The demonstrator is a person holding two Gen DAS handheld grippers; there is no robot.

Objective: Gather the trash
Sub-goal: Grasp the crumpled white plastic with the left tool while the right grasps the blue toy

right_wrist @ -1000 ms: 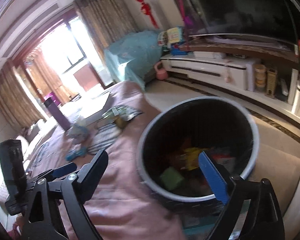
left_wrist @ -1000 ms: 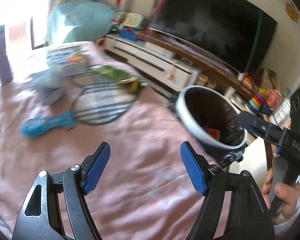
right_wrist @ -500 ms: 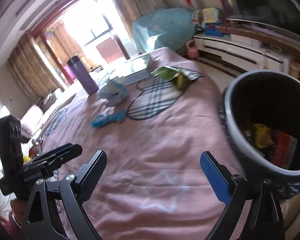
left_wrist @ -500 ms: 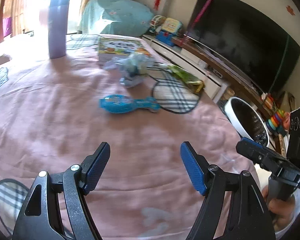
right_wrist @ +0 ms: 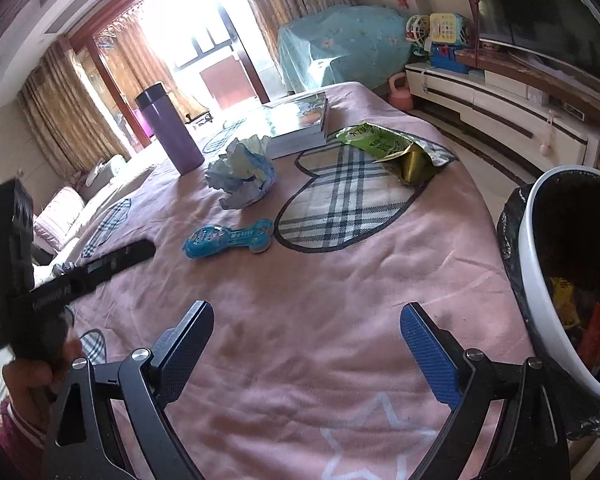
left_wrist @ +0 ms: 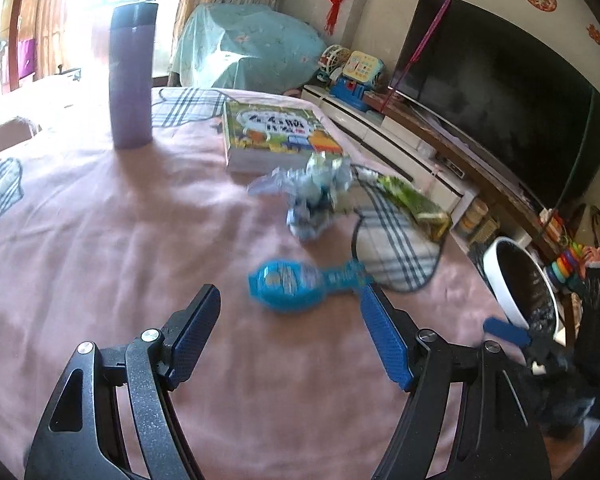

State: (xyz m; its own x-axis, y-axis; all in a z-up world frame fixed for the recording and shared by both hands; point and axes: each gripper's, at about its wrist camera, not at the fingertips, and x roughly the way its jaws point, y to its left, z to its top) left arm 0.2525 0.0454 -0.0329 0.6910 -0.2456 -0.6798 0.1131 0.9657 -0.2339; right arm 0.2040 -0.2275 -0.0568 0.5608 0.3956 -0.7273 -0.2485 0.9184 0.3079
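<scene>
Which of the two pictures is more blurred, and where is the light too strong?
Left wrist view: motion blur smears the blue wrapper and the crumpled wrapper; the window behind the purple bottle is blown out white. Right wrist view: sharper, the green snack bag shows clean edges; the window glares here too. Fisheye distortion bends both.

Daylight blazes in from the window far beyond the tongs, blown out white. Left view smears with motion blur ahead of its tongs; fisheye edges bend and darken.
</scene>
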